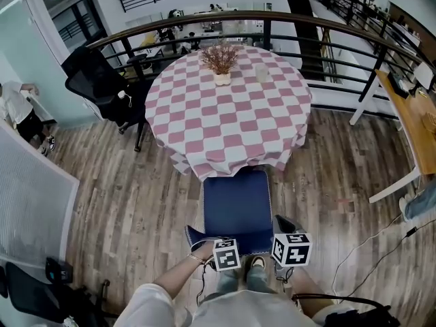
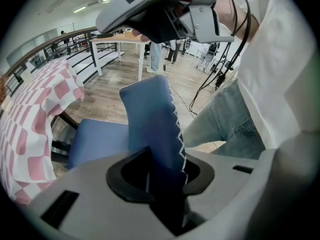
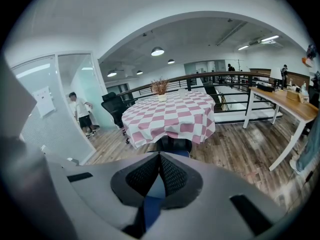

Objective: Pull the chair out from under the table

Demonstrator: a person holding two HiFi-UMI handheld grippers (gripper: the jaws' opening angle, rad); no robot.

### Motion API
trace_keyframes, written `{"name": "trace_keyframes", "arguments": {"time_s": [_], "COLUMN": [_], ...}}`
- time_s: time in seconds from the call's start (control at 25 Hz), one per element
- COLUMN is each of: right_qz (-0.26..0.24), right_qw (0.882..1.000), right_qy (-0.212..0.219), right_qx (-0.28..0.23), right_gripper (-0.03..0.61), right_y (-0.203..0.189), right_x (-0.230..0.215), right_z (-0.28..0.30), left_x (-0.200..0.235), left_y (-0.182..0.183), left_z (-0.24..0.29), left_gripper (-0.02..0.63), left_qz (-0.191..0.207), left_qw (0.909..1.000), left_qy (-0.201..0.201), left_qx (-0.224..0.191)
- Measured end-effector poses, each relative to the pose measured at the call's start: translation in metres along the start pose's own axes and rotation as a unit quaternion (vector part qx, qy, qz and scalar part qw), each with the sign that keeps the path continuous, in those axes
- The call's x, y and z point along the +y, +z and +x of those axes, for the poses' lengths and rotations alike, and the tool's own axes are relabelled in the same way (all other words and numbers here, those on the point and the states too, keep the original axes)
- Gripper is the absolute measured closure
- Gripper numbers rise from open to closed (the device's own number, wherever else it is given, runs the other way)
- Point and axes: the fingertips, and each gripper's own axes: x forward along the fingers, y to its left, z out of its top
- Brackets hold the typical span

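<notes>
Chair [image 1: 237,206] mid-frame, seat front just at the checked worktop [image 1: 231,114] hem and backrest toward the bottom edge, left gripper [image 2: 167,170] fingers clamped on that blue backrest, right gripper [image 3: 160,159] fingers pinched together near its right end, so the pull should run straight down-frame.

Bright even light, heavy fisheye edge distortion.

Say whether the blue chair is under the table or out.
Nearly out: the blue chair shows its whole seat, far edge at the hem of the checked tablecloth.
</notes>
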Motion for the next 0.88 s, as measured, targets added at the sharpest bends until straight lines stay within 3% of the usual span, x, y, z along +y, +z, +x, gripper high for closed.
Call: {"name": "trace_keyframes", "arguments": {"time_s": [0.88], "right_qz": [-0.012], "right_qw": [1.000], "right_qy": [0.028], "right_qx": [0.008], "right_gripper": [0.561], "right_y": [-0.004], "right_x": [0.019], "right_z": [-0.004], "left_x": [-0.075], "left_y": [-0.015], "left_z": [0.011], "left_gripper": [0.500], "left_qz": [-0.004], "left_qw": [0.9995], "left_qy": [-0.029], "left_qx": [0.014]}}
